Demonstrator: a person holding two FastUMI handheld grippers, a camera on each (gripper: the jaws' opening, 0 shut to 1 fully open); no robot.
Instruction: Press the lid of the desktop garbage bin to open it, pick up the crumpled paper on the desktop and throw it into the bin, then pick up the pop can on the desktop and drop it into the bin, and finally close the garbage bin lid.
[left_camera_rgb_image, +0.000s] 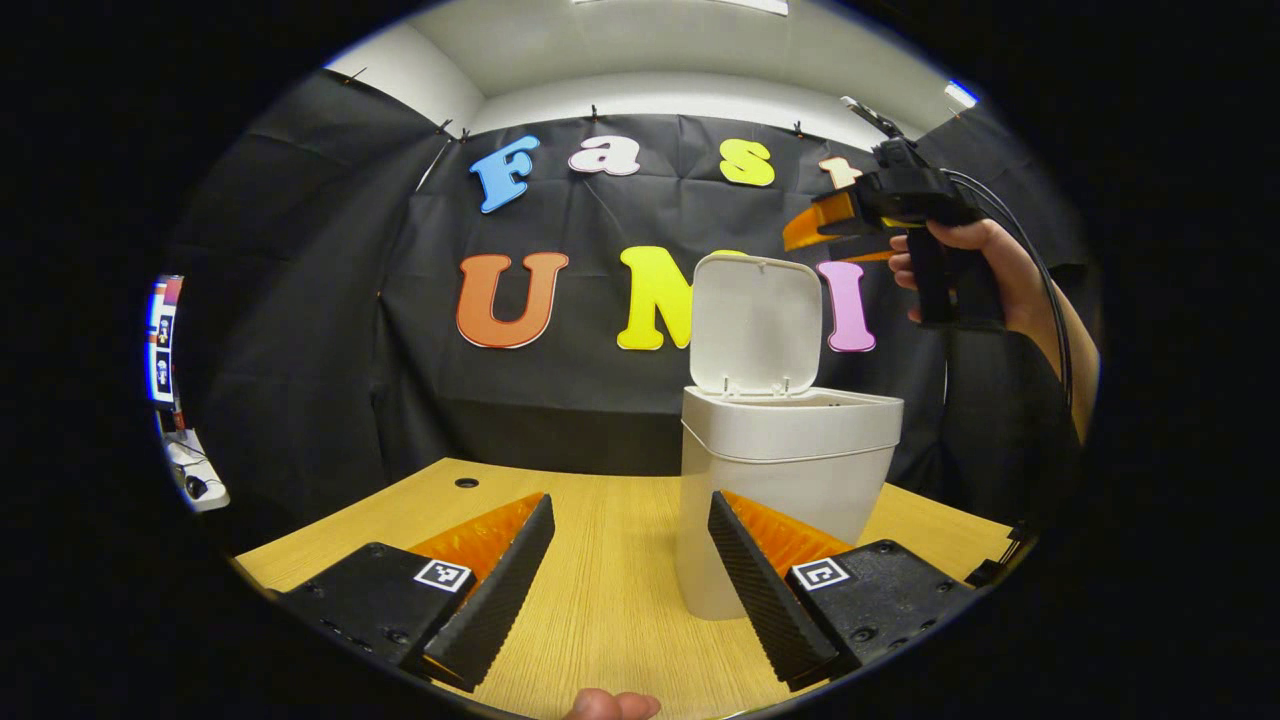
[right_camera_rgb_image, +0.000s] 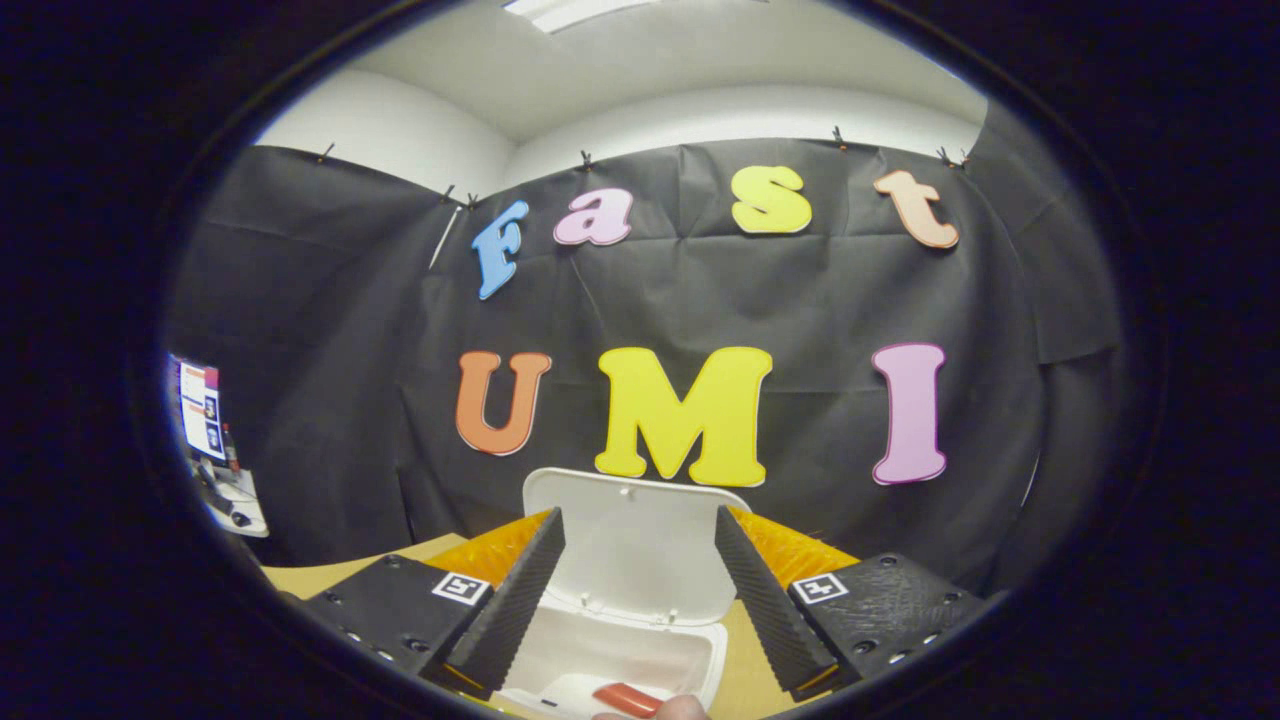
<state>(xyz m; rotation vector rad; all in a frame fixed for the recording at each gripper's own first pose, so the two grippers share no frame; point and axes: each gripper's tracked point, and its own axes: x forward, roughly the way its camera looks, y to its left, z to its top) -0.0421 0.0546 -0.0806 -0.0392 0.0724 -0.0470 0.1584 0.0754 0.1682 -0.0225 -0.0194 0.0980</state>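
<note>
The desk (left_camera_rgb_image: 600, 560) was light brown wood with thin lines running along it. A small round dark hole (left_camera_rgb_image: 466, 483) sat in the top near its far left side. A white bin (left_camera_rgb_image: 780, 500) stood right on the desk, toward the right side, with its lid (left_camera_rgb_image: 755, 325) standing straight up.

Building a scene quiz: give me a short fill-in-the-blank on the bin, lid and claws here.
1. The bin's lid stands ____.
2. The white bin rests on a ____ table.
3. The right claw hangs ____ the bin, seen from the left gripper view.
4. The left claw holds ____.

Missing: open; wooden; above; nothing
</note>
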